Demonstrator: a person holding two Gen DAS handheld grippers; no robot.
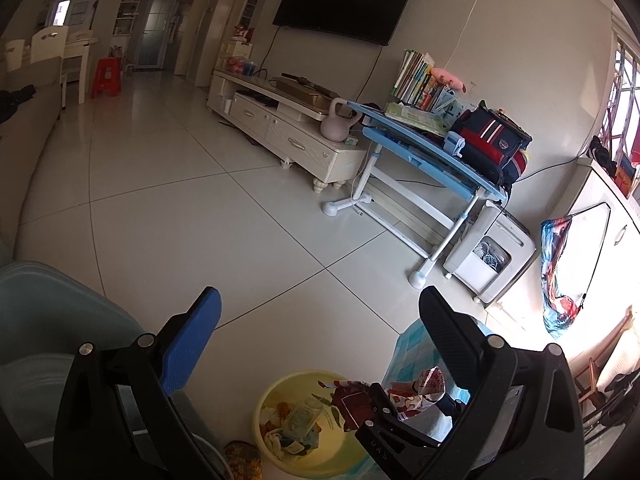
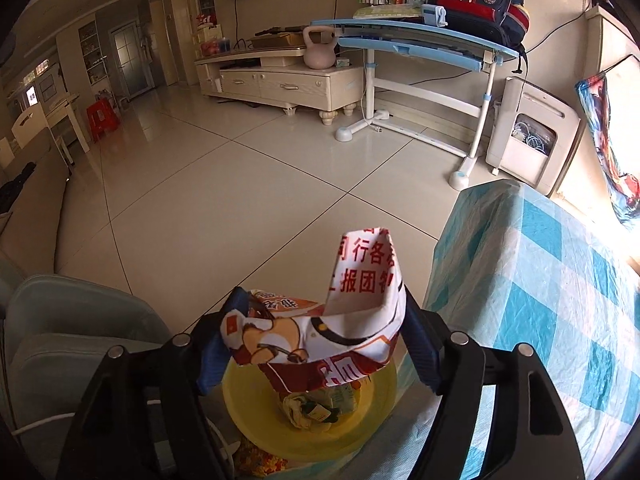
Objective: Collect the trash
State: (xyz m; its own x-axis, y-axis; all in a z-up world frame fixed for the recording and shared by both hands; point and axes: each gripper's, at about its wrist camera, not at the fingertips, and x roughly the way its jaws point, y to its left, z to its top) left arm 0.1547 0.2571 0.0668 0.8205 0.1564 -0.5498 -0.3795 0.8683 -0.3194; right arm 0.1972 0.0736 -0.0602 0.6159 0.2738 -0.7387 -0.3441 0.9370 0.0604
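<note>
My right tool holds crumpled paper over the yellow basin; my left tool gapes empty.

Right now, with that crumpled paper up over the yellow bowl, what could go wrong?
The crumpled printed paper sits between the right claw, above the yellow bowl. Two risks:
1. The paper is wide and light, so it might drift past the rim onto the floor.
2. The bowl already holds wrappers, so it might bounce off them.
</note>
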